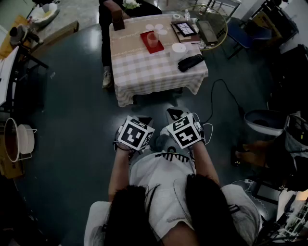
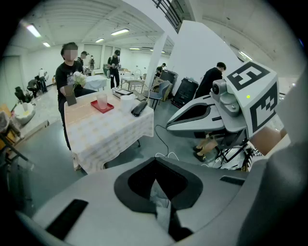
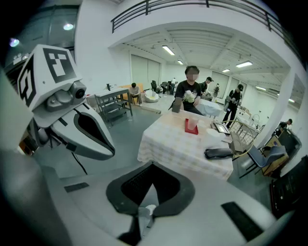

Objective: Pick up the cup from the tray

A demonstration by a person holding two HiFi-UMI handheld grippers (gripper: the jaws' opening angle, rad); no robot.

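A pale translucent cup (image 1: 153, 38) stands on a red tray (image 1: 147, 44) on the checked-cloth table (image 1: 144, 72), far ahead of me across the dark floor. Both grippers are held close to my body, well short of the table. My left gripper (image 1: 139, 120) and right gripper (image 1: 176, 114) sit side by side and point downward, with their marker cubes facing up. In the left gripper view the jaws (image 2: 155, 178) meet with nothing between them, and the cup (image 2: 101, 100) shows on the tray (image 2: 104, 108). In the right gripper view the jaws (image 3: 151, 185) are likewise closed and empty, with the cup (image 3: 192, 125) far off.
A person (image 1: 111, 14) stands at the table's far left corner. On the table lie a black pouch (image 1: 190, 62), a white round container (image 1: 179, 48) and a tablet (image 1: 185, 29). A cable (image 1: 216, 96) trails on the floor at right, near a dark bin (image 1: 262, 122).
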